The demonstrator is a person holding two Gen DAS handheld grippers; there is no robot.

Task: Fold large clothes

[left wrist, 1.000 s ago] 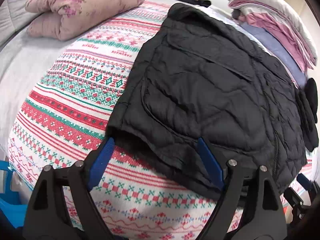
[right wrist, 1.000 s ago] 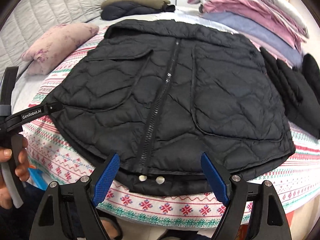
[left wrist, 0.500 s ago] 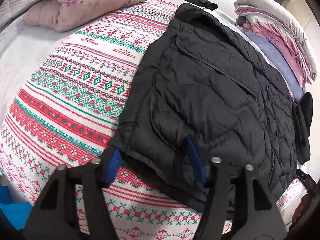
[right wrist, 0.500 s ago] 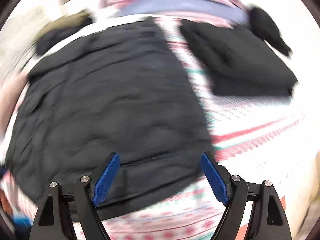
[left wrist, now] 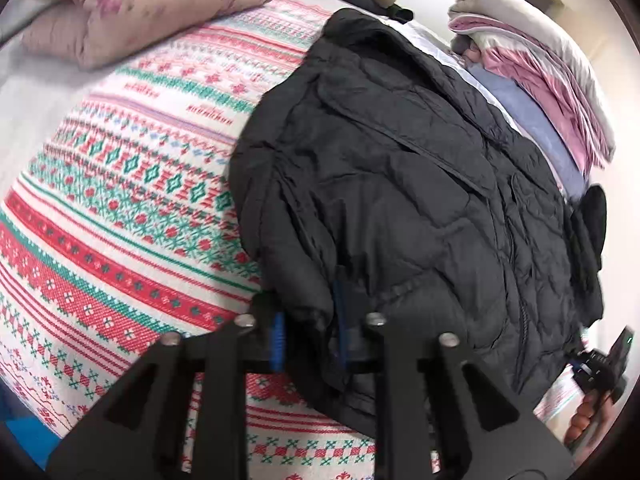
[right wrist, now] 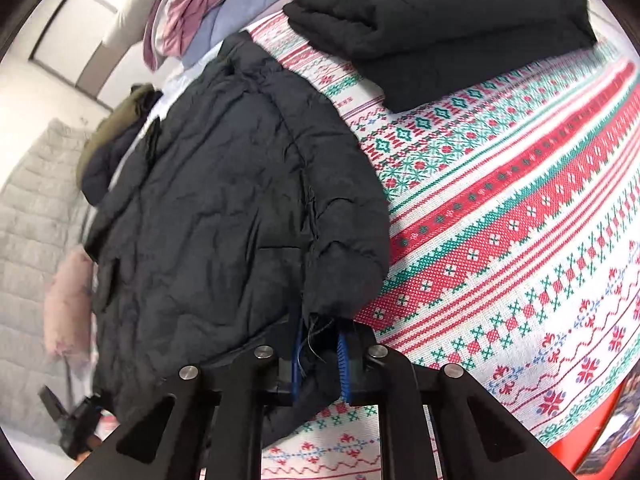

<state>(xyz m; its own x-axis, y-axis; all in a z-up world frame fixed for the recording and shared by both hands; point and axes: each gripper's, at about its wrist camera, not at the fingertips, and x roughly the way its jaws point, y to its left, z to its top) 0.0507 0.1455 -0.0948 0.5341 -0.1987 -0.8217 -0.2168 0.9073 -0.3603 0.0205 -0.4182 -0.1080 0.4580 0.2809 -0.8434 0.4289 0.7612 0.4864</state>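
— What do we have besides the job itself?
— We see a patterned red, green and white blanket [left wrist: 120,208] covering the bed, with a pink pillow [left wrist: 132,4] at its far end.
— And off to the side?
— We make out a stack of folded bedding [left wrist: 552,88], pink, blue and cream, and a folded black garment [right wrist: 440,20] on the blanket.
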